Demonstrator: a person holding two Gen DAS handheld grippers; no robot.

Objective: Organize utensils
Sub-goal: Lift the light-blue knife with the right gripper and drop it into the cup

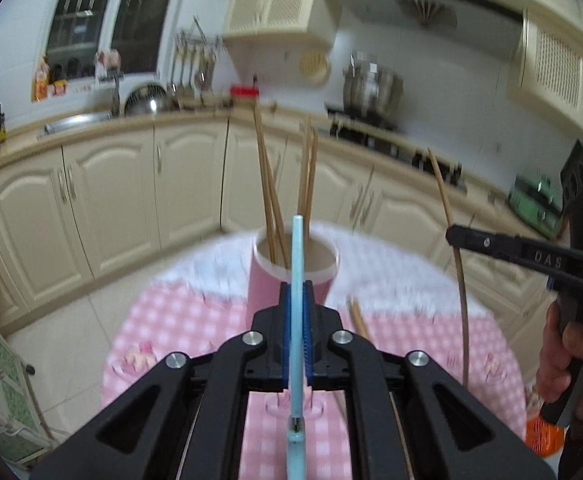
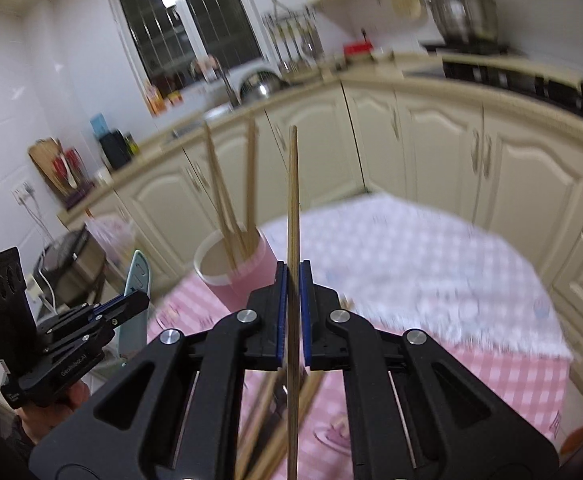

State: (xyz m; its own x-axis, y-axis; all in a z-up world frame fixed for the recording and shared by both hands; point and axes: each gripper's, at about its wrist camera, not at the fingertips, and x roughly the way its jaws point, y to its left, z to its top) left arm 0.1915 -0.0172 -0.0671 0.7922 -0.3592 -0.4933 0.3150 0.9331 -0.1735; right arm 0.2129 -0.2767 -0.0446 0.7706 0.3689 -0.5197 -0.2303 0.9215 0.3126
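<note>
Left gripper [image 1: 296, 292]: I read its jaws as clamped on a light blue utensil handle [image 1: 297, 264], which stands between the blue pads and points up and away from the camera. In the right wrist view the same pale blue utensil [image 2: 139, 276] shows a flat, rounded end rising above that gripper [image 2: 131, 304]; I cannot tell what kind of utensil it is.

Right gripper [image 2: 293, 280]: its jaws are pinched on a single wooden chopstick [image 2: 293, 200], held upright, with its tip against the cabinet fronts behind. From the left wrist view I see this gripper [image 1: 451, 236] at the right edge, with the chopstick [image 1: 449, 216] passing through the fingertips and bowed by the lens, and a hand [image 1: 567, 360] on its grip.

Pink cup [image 1: 291, 280]: it stands upright on the pink checked tablecloth [image 1: 171, 312], just beyond the left gripper's fingertips, and holds several wooden chopsticks [image 1: 269, 200] that lean apart. The right wrist view places the cup [image 2: 235, 276] to the left of the right gripper's fingers.

More loose chopsticks [image 2: 275, 432] lie on the cloth beneath the right gripper. Both views are blurred.
</note>
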